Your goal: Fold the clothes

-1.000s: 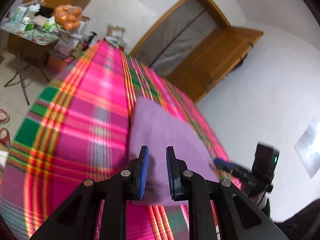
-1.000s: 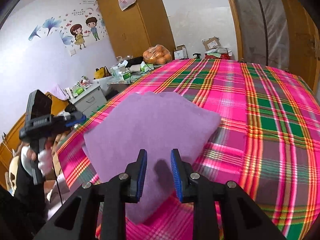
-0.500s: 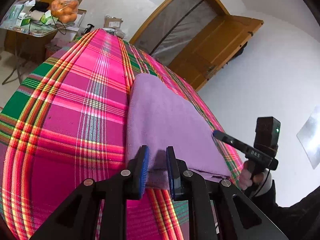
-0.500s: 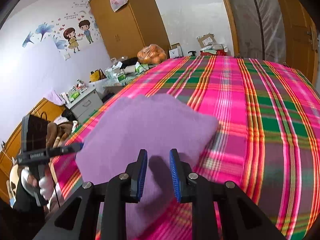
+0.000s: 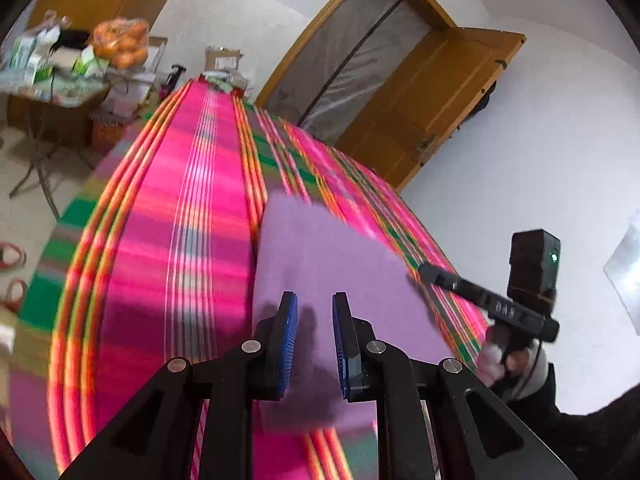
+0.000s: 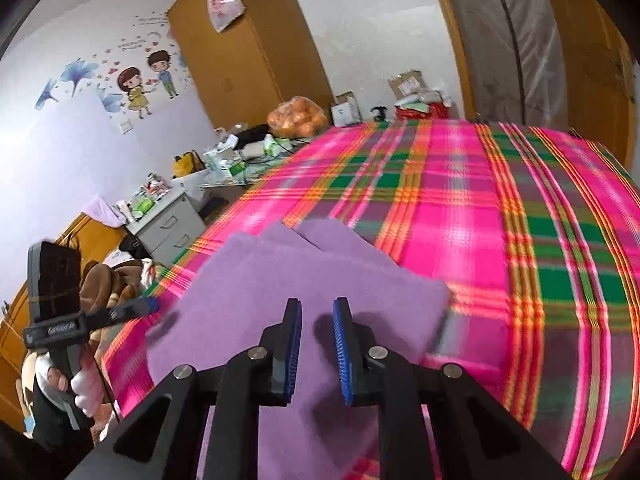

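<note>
I am looking down my left claw (image 5: 315,334) and seeing its blue pads standing apart with nothing between them, hovering over the near end of the purple cloth (image 5: 328,276). The cloth is lying folded on the plaid bedspread (image 5: 172,240), running from the middle of the left wrist view toward 6 o'clock. At 3 o'clock in that view the right claw (image 5: 420,270) is reaching its tip to the cloth's far edge; from this side I cannot tell how its jaws are standing, and a gloved hand (image 5: 508,356) is gripping its handle.

Through the right wrist view I am seeing the right claw (image 6: 317,338) with its pads apart and empty, poised above the cloth (image 6: 304,292), whose stacked layers are showing stepped corners toward 12 o'clock. The bedspread (image 6: 500,240) is filling the frame from 12 to 4 o'clock. At 9 o'clock the left claw (image 6: 150,304) is pointing at the cloth's edge, held by a gloved hand (image 6: 80,384). Beyond the bed, at 11 o'clock, a bag of oranges (image 6: 298,118) is sitting on a cluttered bench (image 6: 224,186). Both views are blurring somewhat.
</note>
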